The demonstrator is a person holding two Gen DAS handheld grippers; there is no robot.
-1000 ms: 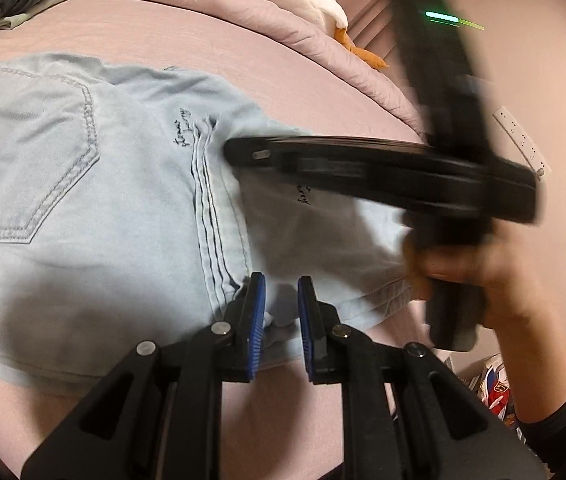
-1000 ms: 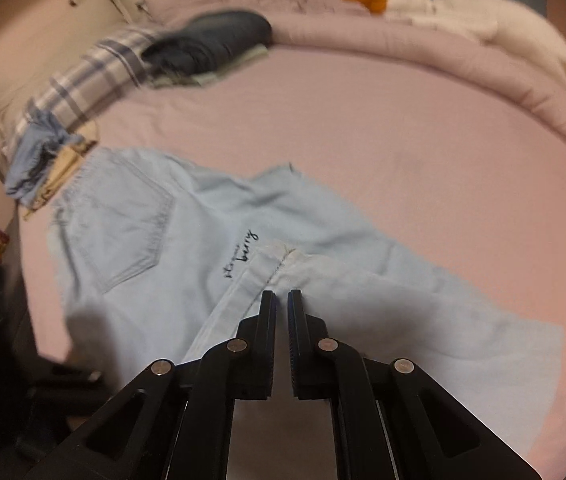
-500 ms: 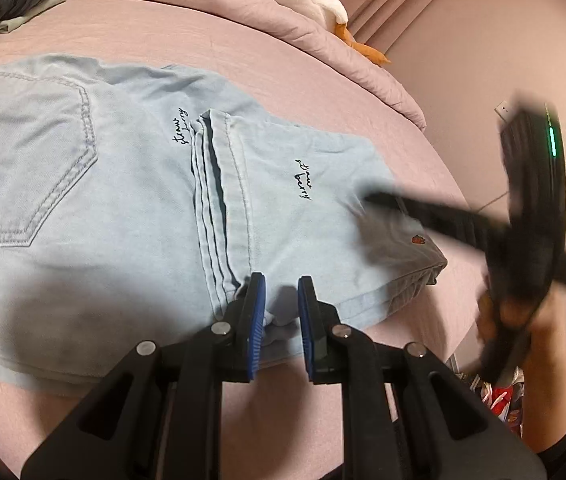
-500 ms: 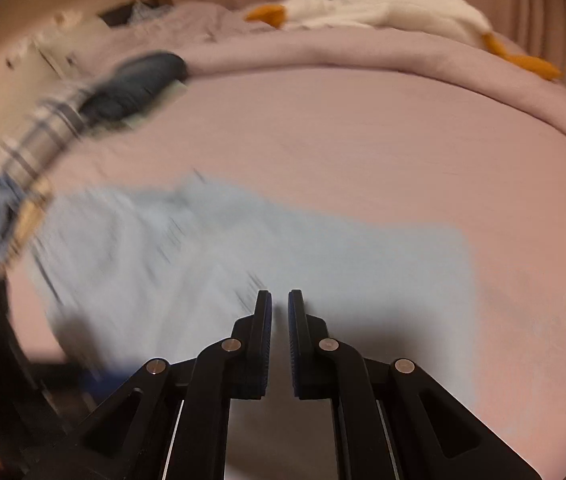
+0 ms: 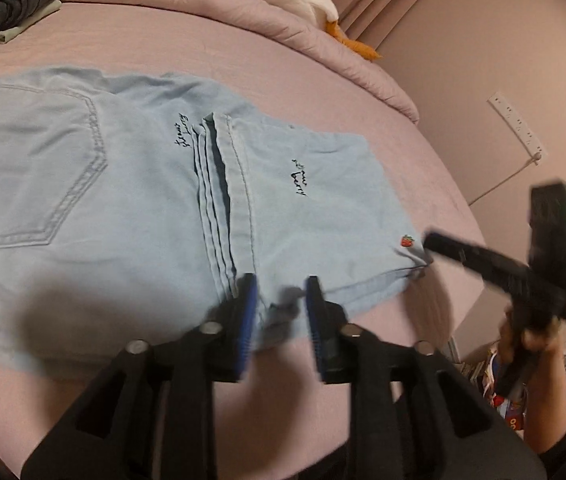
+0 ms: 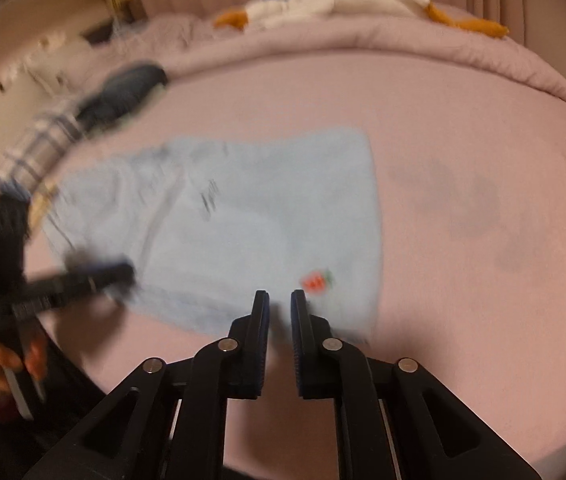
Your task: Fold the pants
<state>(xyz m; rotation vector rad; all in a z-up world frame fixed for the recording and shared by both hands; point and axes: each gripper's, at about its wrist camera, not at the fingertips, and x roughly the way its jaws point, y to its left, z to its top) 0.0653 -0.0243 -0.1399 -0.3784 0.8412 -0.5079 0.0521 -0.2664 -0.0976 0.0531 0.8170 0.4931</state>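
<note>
A: Denim edge sits between the left gripper [image 5: 281, 312], jaws just opening, pads no longer pressing; the right gripper [image 6: 280, 334], opening slightly, holds nothing.

B: The pants [image 5: 155, 200] lie folded on the bed [image 5: 423, 168]. A snagged hem could undo that fold. Both grippers angle downward.

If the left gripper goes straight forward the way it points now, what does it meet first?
Probably the near edge of the folded jeans: the left gripper, its jaws just opened, already has that hem between them. Depth is unclear.
</note>
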